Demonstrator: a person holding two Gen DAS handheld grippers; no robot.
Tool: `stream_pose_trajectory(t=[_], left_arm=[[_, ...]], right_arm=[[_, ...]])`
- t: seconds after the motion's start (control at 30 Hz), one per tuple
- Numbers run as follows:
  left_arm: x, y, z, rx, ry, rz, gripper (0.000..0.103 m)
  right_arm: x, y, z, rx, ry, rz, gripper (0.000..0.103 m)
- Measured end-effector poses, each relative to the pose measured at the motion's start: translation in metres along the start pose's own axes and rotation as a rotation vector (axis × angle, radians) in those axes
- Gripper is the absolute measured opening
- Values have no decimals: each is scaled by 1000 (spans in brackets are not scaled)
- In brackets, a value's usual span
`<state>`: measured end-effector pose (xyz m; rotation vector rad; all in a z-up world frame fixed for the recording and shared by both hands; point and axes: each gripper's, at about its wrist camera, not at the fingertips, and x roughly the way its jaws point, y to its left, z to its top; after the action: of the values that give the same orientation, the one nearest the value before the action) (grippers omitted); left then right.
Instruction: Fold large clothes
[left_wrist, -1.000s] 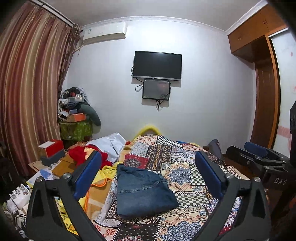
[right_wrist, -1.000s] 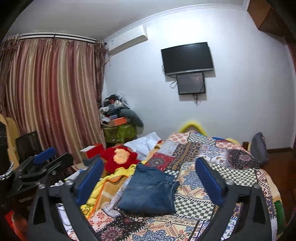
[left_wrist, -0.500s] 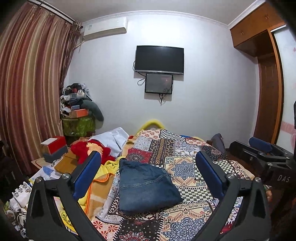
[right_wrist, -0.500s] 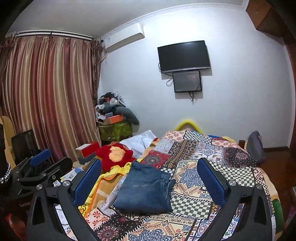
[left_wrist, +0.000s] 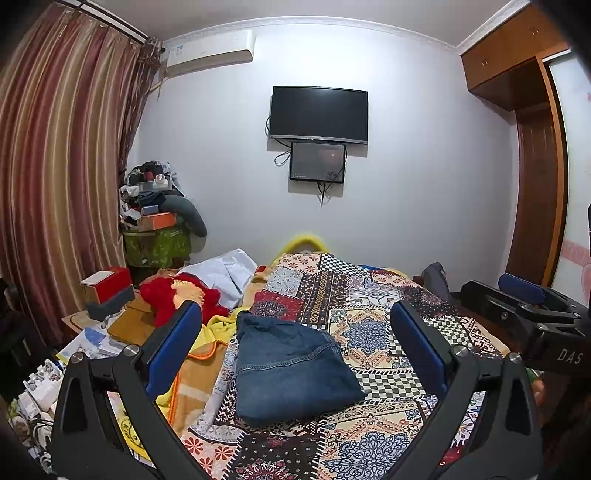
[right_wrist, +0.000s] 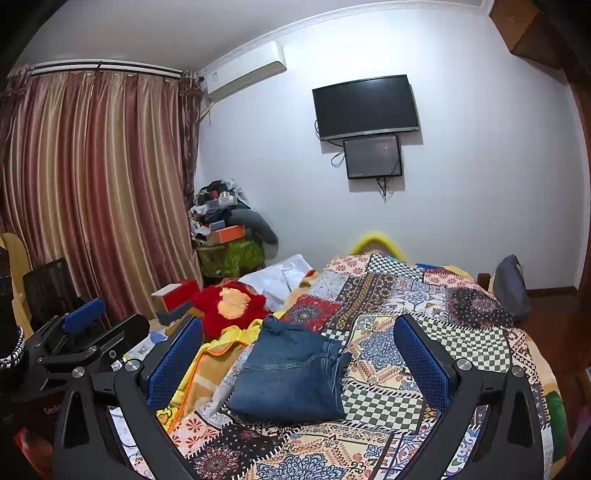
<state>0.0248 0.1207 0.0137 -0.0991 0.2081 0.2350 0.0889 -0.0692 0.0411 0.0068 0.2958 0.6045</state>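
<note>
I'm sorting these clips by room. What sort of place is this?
A lived-in bedroom, most likely: a bed with a patchwork cover and folded jeans on it, a television on the wall, curtains and a wardrobe.

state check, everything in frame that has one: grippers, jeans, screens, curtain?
left gripper: open, empty, held above the bed
right gripper: open, empty, held above the bed
jeans: folded, lying on the patchwork bedspread, nothing touching them
TV: dark
small screen: dim, with a faint glow
curtain: drawn shut
</note>
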Motion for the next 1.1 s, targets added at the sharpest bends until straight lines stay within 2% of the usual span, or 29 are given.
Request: stream_pose_trajectory(t=[0.9, 1.1], left_arm=[[3, 1, -1, -20, 5, -2, 103], [6, 2, 0, -44, 21, -32, 103]], right_arm=[[1, 2, -2, 5, 5, -9, 103], [2, 2, -2, 5, 5, -8, 103]])
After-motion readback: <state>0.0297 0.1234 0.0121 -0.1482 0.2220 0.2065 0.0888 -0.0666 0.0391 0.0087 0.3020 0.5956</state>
